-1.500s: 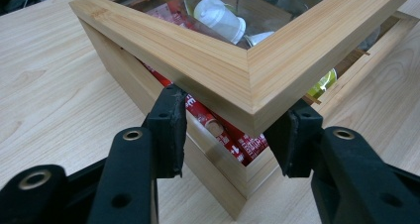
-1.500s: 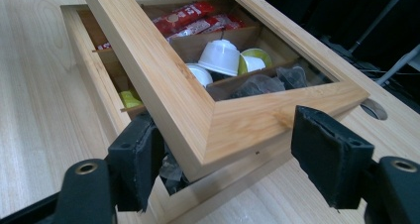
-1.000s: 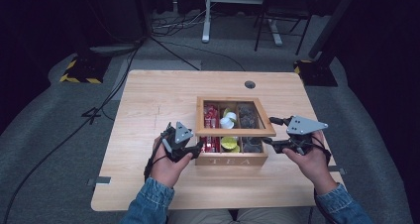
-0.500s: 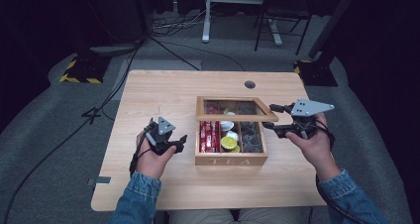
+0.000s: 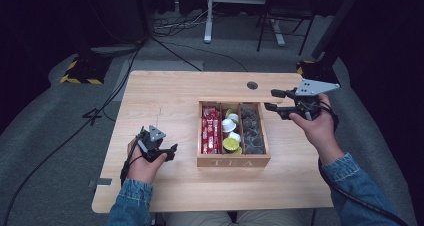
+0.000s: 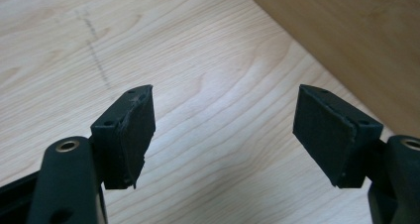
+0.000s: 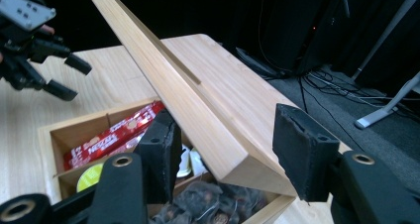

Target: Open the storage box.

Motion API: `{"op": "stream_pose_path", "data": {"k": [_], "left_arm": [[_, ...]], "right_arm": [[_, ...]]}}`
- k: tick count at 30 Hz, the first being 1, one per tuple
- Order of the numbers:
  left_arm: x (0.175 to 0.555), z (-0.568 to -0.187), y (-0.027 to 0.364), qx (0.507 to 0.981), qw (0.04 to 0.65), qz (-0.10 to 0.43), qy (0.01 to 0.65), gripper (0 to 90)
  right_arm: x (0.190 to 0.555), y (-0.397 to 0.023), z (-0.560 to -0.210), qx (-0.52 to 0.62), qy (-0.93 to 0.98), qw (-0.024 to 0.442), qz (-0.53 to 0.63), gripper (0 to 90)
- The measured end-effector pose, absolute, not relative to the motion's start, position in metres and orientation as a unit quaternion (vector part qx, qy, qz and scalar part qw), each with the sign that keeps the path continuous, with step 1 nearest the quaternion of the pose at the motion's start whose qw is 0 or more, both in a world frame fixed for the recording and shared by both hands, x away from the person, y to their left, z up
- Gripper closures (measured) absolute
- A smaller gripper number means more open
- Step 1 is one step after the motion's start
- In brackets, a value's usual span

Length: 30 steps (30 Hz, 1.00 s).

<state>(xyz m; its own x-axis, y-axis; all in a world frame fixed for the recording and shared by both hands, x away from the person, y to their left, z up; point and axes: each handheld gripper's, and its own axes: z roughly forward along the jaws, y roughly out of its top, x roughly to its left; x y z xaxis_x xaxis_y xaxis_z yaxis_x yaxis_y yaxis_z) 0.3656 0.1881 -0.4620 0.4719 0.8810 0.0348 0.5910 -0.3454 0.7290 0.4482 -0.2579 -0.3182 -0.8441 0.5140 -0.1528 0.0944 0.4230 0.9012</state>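
Observation:
A wooden tea box point(image 5: 232, 161) stands mid-table with its lid point(image 5: 235, 101) swung up at the back. Inside lie red packets point(image 5: 211, 128), small white and yellow-green cups point(image 5: 231, 143) and dark tea bags point(image 5: 251, 131). My right gripper point(image 5: 271, 99) is at the lid's right corner. In the right gripper view the lid point(image 7: 198, 85) runs between the jaws of that gripper point(image 7: 228, 154), which have just been closing; a gap still shows at the left pad. My left gripper point(image 5: 170, 153) rests low over the table, left of the box. Its jaws point(image 6: 223, 135) have just been opening and hold nothing.
The light wooden table point(image 5: 165, 93) has a round cable hole point(image 5: 252, 85) behind the box. A faint pencil line point(image 6: 94, 50) crosses the board near the left gripper. Cables and a desk frame point(image 5: 207, 36) lie on the dark floor beyond the far edge.
The left hand has drawn away from the box's front left corner, out to the left, with its jaws spreading. The right hand has risen and the lid has swung up.

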Motion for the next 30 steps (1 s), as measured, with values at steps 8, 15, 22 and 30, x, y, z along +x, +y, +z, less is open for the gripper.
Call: {"op": "stream_pose_path", "data": {"k": [8, 15, 22, 30], "left_arm": [[0.363, -0.474, 0.202, 0.785, 0.323, 0.211, 0.485, 25.0], [0.368, -0.483, 0.21, 0.785, 0.315, 0.203, 0.493, 24.9], [0.376, -0.492, 0.213, 0.785, 0.316, 0.197, 0.495, 25.1], [0.381, -0.496, 0.214, 0.784, 0.317, 0.197, 0.496, 25.3]], "right_arm": [[0.468, -0.256, -0.305, 0.196, 0.808, 0.205, 0.517, 48.6], [0.488, -0.254, -0.297, 0.209, 0.798, 0.196, 0.531, 50.0], [0.512, -0.251, -0.288, 0.222, 0.793, 0.2, 0.531, 50.0], [0.534, -0.249, -0.286, 0.242, 0.778, 0.201, 0.544, 49.5]]}}
